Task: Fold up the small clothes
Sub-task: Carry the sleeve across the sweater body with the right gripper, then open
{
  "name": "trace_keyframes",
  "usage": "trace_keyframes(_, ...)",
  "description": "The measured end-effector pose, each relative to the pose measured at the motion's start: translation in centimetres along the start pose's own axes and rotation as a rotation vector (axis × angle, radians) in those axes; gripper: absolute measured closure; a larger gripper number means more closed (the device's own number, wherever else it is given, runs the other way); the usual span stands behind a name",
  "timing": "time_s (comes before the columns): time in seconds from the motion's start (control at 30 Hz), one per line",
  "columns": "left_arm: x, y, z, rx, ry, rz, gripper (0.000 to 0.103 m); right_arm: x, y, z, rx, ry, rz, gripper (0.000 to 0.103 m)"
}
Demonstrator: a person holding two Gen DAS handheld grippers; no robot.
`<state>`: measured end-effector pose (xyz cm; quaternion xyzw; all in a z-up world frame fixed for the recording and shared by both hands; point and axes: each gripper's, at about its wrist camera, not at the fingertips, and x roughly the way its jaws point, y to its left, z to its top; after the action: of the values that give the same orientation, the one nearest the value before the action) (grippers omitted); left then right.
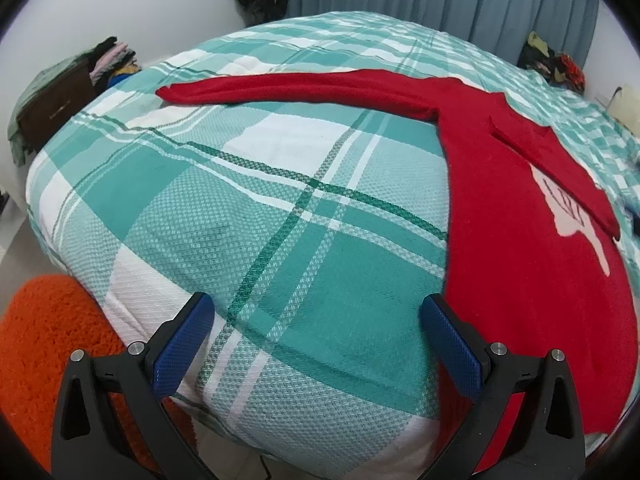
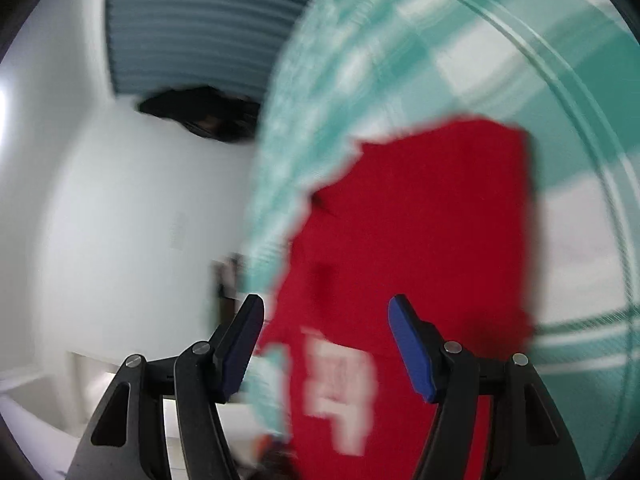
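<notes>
Orange shaggy rug [image 1: 44, 344] at far left, beside the bed with its teal-and-white checked woven cover [image 1: 248, 208]. Left gripper [image 1: 316, 344] spread wide, empty, over the cover. Red knitted sweater [image 1: 520, 208] flat on the right (white print showing). Right gripper [image 2: 326, 344] parted, gripping nothing, over that sweater [image 2: 420, 220].

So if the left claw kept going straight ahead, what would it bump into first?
Probably the checked bedspread. The left claw is open and points down at bare green-and-white cloth, with nothing between its fingers. The red sweater lies just to the right of that line, so it would likely be missed, though depth is hard to judge.
</notes>
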<state>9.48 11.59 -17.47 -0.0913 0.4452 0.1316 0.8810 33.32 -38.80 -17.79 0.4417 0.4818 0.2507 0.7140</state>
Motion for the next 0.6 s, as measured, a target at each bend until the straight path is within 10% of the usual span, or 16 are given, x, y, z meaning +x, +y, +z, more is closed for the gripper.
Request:
trace_keyframes(0.03,0.0,0.0,0.0,0.003,-0.001,0.001,0.001,0.8,-1.7,-0.6,0.005,0.011,-0.125,0.044)
trace_keyframes(0.07,-0.1,0.0,-0.1,0.006,0.0,0.0,0.001,1.6,-4.1,-1.2,0.032,0.023,-0.268,0.083)
trace_keyframes(0.13,-0.2,0.1,-0.2,0.012,0.003,-0.003,0.001,0.8,-5.7,-1.8,0.063,-0.04,-0.321,0.103)
trace_keyframes(0.43,0.0,0.1,-0.1,0.0,0.004,-0.002,0.0,-3.4,2.4,-9.1,-0.317,-0.071,-0.371,0.084)
trace_keyframes(0.6,-0.7,0.7,0.2,-0.007,0.005,-0.041,0.001,-2.3,-0.4,-17.7,-0.385,-0.023,-0.507,0.081)
